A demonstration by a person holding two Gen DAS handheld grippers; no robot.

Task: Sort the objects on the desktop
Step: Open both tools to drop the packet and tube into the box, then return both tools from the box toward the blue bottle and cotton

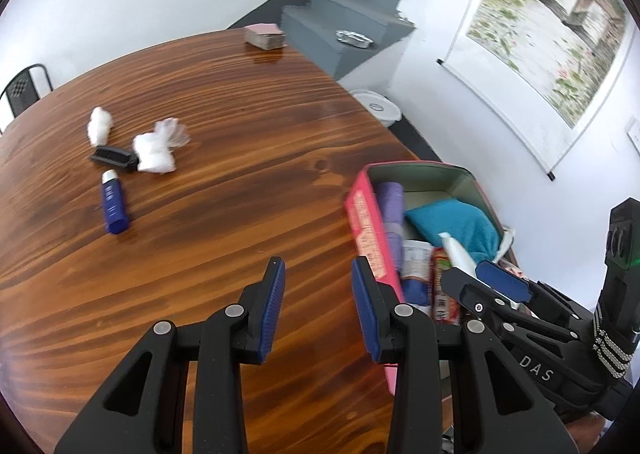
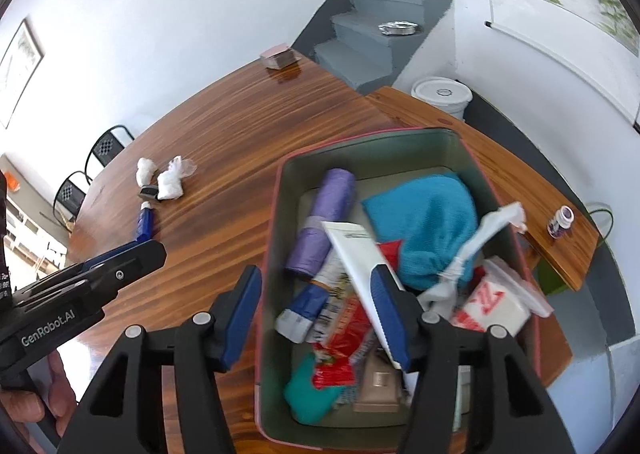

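In the right wrist view my right gripper [image 2: 316,314] hangs open over a pink box [image 2: 276,213] with a green inside. A white tube [image 2: 352,254] lies slanted in the box and leans against the right-hand pad; the other pad stands well clear of it. Beside it in the box lie a purple roll [image 2: 324,221], a teal cloth [image 2: 424,230] and red packets [image 2: 344,330]. My left gripper [image 1: 320,306] is open and empty above the wooden table [image 1: 240,181], left of the box. A blue tube [image 1: 114,209], a black item [image 1: 112,155] and two white wads [image 1: 156,153] lie far left.
A pink stack [image 1: 266,35] sits at the table's far edge. A small purple bottle [image 2: 562,219] stands on the table right of the box. Grey stairs [image 2: 376,41], a white bucket [image 2: 440,93] and black chairs [image 2: 108,145] surround the table.
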